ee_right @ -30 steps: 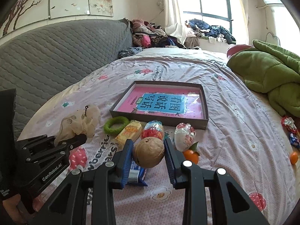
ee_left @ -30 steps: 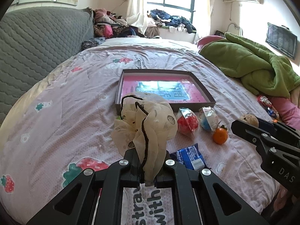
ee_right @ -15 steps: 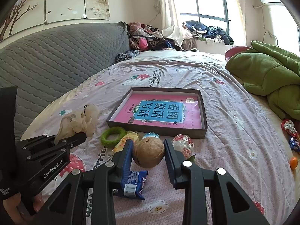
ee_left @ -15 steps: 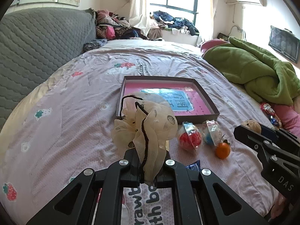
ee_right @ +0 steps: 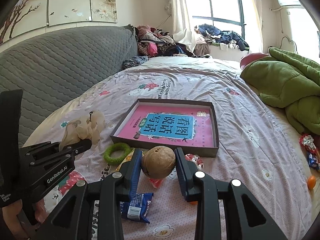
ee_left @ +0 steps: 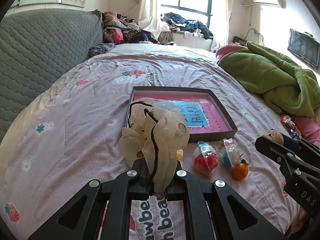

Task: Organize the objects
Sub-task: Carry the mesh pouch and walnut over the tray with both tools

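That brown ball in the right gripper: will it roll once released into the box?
Probably. The brown ball looks round and hard, held only at its sides by the right gripper. The box has a flat floor, so it may wander, though the low walls should likely stop it.

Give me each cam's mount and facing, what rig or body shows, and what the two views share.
Left wrist: on the left claw, looking down the bed past its cream scrunchie to the box; right claw at right edge.
Right wrist: on the right claw, gripping a walnut, facing the same box; left claw and a hand at left.
Shared: box, green blanket, window.
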The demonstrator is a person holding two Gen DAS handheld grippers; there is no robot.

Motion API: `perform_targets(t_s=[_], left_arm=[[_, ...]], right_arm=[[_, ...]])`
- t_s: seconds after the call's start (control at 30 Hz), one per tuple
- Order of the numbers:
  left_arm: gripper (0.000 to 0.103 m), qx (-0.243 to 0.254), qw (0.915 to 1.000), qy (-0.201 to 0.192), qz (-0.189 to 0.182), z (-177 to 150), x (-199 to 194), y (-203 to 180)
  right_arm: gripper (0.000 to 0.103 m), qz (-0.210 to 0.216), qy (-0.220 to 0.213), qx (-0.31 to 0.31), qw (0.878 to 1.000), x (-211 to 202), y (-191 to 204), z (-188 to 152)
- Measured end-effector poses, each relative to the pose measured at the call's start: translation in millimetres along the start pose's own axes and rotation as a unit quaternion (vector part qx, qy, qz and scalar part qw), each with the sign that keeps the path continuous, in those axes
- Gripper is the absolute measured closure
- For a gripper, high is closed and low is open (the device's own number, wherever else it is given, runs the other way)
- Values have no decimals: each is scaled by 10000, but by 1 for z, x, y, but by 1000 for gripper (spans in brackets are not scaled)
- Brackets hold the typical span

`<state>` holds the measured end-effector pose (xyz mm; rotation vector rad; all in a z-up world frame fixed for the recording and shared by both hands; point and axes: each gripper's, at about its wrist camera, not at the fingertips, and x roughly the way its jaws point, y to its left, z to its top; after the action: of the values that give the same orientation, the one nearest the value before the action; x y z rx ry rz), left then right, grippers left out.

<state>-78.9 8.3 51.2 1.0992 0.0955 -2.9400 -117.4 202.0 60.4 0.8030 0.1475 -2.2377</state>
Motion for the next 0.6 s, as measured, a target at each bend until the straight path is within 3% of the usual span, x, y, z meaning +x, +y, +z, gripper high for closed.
perform_targets(t_s=[0.6], left_arm=[[94, 2, 10000, -53, 11, 47, 19, -7]], right_arm=[[69, -52, -238, -231, 9994, 12, 2, 48]])
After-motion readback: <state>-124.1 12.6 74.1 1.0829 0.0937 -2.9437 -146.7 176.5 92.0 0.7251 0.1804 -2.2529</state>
